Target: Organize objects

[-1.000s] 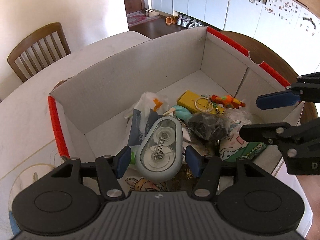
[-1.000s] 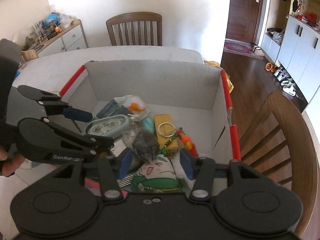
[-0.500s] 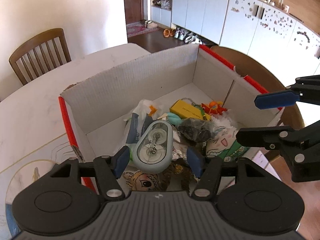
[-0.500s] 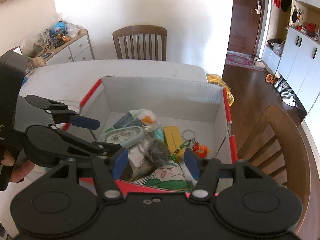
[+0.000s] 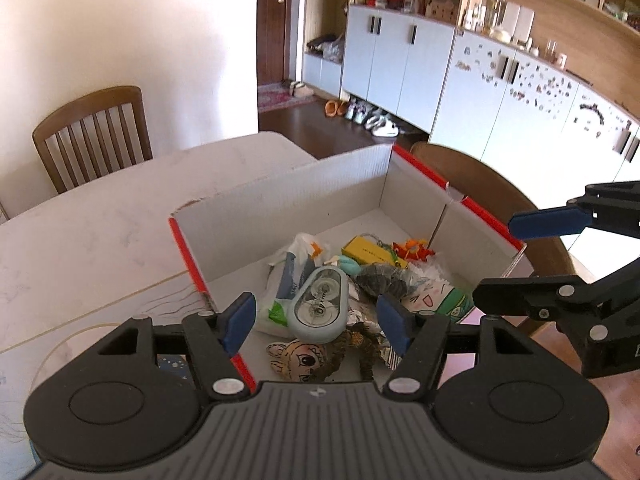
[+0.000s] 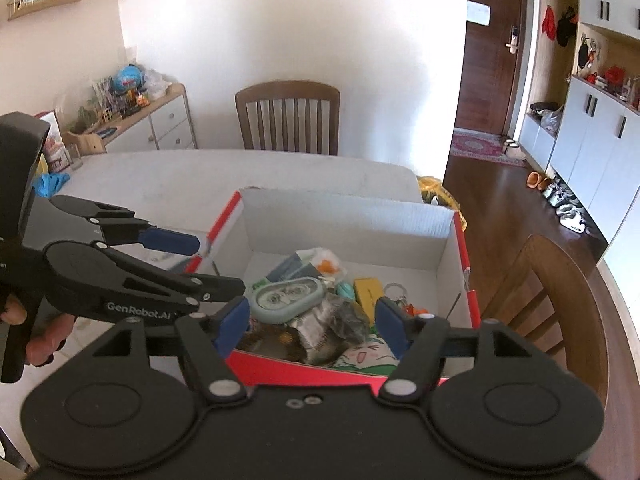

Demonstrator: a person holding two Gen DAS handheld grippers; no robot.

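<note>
A white cardboard box with red edges (image 5: 280, 204) (image 6: 344, 216) stands on the table and holds a pile of small things. On top lies a pale blue correction tape dispenser (image 5: 319, 304) (image 6: 286, 294). Around it are a yellow box (image 5: 370, 252) (image 6: 366, 292), an orange toy (image 5: 412, 250), a dark crumpled bag (image 5: 380, 278), a cartoon pouch (image 5: 436, 298) and a tiger-face item (image 5: 300, 356). My left gripper (image 5: 318, 322) is open and empty, held above the box's near edge. My right gripper (image 6: 312, 320) is open and empty, above the box's near wall.
The box sits on a white marble-look table (image 5: 88, 232) (image 6: 168, 176). A wooden chair (image 5: 94, 132) (image 6: 288, 116) stands at the far side; another chair (image 6: 556, 292) is to the right. A sideboard with clutter (image 6: 132, 120) is at the left wall.
Both grippers have pulled up and back from the box, so it looks smaller and lower. The correction tape dispenser stays in the box, out from between my left fingers.
</note>
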